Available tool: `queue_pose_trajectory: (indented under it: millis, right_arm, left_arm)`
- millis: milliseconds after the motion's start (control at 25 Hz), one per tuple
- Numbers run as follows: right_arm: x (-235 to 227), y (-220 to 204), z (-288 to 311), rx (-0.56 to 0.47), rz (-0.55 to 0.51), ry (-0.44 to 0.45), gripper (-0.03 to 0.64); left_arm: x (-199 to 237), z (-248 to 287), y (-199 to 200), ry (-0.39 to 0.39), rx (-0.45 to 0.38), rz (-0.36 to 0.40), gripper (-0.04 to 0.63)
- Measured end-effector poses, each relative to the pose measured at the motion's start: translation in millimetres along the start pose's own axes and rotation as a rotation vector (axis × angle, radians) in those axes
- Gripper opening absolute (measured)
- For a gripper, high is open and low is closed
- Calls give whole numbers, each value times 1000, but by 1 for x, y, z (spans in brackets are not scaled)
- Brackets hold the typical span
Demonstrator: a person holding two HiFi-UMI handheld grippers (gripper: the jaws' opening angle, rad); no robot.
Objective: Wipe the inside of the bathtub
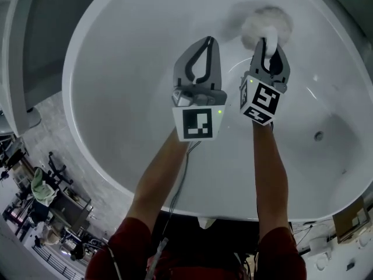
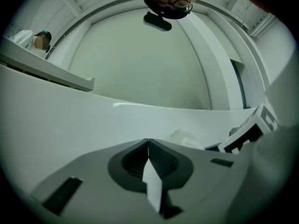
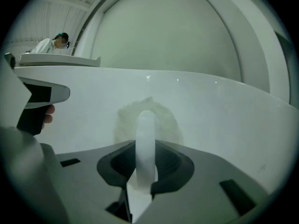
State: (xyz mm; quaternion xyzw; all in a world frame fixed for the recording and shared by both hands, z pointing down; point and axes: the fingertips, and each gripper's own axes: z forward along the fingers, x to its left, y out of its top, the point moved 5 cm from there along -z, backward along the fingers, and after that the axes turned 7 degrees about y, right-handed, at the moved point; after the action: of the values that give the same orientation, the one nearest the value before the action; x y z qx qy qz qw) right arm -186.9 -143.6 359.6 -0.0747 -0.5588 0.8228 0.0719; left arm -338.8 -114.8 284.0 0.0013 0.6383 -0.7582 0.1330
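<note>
The right gripper (image 3: 145,146) is pinching the white handle (image 3: 145,127) of a fluffy wiping pad (image 3: 163,118), its jaws pressed in on either side of that smooth upright band, and the pad itself is lying flat against the inner wall of the bathtub (image 3: 224,111), high on the far side of the basin. From where I am standing, the pad (image 1: 265,22) is looking soft and very light, the sort of thing that will squash and drag under pressure. I am guessing the stiff handle is the only sensible place to grip, low down near the pad so that it is not twisting loose on the slick enamel. The glossy tub surface is probably offering little friction, so firm, even pressure will matter more than force. Just beside it, the left gripper (image 1: 208,41) is hovering over the basin with its jaws pressed together on nothing, the tips meeting in its own view (image 2: 148,143), apart from the pad. Further out, a small round fitting (image 1: 318,136) is sitting in the tub's right-hand slope. I am finding no brand or readable writing anywhere; the only print is the black-and-white square pattern on each marker cube (image 1: 198,123), and those are not spelling anything.
</note>
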Motion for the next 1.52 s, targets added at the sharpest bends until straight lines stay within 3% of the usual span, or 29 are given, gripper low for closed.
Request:
queue_pose_trajectory:
  millis: [360,800,1040,1520]
  right_arm:
    - [18,-15,48,-8,-37,35,94]
    - [7,-21,44,-7,-100,70,92]
    - [-43,-39,26,25,-23,-20,94]
    - [-155,-81,-48,40,-43,-129,94]
  left_arm:
    - [11,21,-32,14,49,-29,17]
    - [-11,32,-40,11,71,-57,17]
    - [-45,32,-33,-23,49,-56,17]
    - [-172,10,-28,-159,45,-35,17]
